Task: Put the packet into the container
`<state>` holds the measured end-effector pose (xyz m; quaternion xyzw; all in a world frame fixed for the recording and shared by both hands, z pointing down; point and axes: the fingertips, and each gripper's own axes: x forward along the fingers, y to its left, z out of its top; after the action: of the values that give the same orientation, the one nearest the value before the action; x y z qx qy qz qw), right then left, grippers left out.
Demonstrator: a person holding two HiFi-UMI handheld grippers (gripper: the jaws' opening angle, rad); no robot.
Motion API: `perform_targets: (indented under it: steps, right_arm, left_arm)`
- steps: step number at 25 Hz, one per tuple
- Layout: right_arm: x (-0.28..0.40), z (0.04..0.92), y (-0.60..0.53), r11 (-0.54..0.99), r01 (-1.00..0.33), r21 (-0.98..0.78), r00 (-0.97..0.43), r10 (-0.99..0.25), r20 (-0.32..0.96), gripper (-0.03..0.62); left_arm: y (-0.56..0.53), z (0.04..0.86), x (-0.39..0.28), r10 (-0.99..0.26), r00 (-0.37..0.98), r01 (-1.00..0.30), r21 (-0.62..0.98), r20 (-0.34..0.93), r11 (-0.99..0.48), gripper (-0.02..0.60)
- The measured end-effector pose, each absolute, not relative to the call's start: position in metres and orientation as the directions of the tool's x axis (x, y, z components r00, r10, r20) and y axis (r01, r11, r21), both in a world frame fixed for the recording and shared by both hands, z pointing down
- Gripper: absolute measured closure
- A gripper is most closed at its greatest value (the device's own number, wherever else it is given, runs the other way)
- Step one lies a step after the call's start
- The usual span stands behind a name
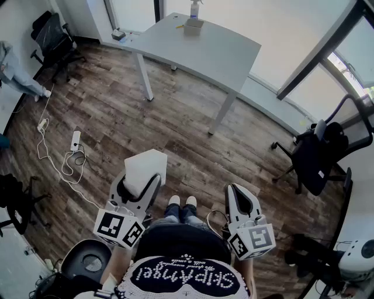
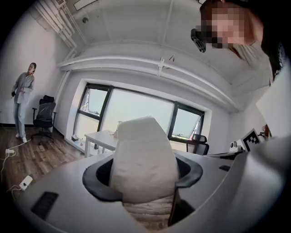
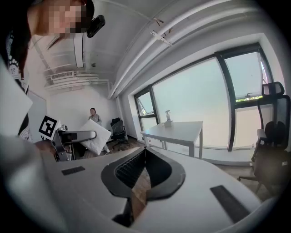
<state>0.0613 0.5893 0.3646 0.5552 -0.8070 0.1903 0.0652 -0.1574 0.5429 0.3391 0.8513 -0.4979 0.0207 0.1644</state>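
Head view has you standing on the wooden floor (image 1: 117,117), well short of the white table (image 1: 216,55), with both grippers held low in front of you. Your left gripper (image 1: 139,182) carries the white packet (image 1: 146,166): the puffy, pillow-like pack sticks up out of the jaws, clear of the table and of any container. In the left gripper view the jaws stand spread wide with their dark pads pressed against both sides of the packet (image 2: 143,154), so your left gripper (image 2: 144,176) is gripping it around its lower half while the top rises free. Your right gripper (image 1: 235,190) is beside it, apart from the packet. In the right gripper view your right gripper (image 3: 143,157) has its two tips brought together, with only floor showing through the sliver behind them and nothing held. That same view catches the packet (image 3: 97,135) off to its left. On the table's far edge a spray bottle (image 1: 194,8) stands just behind a small cream box (image 1: 193,23), the only container-like thing in sight; it is too small to tell what is inside, or whether it is open. A black office chair (image 1: 318,155) sits by the windows at the right.
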Motion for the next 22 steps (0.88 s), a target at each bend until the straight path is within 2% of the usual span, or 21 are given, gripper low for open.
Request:
perform_targets:
  steps: [22]
  right_arm:
    - [0.097,0.367,0.582,0.324,-0.910,-0.260,-0.392,-0.876,0.281,0.579]
  left_arm:
    - [0.533,0.338,-0.113,-0.828,0.528,-0.843,0.233,0.189,-0.484,0.291]
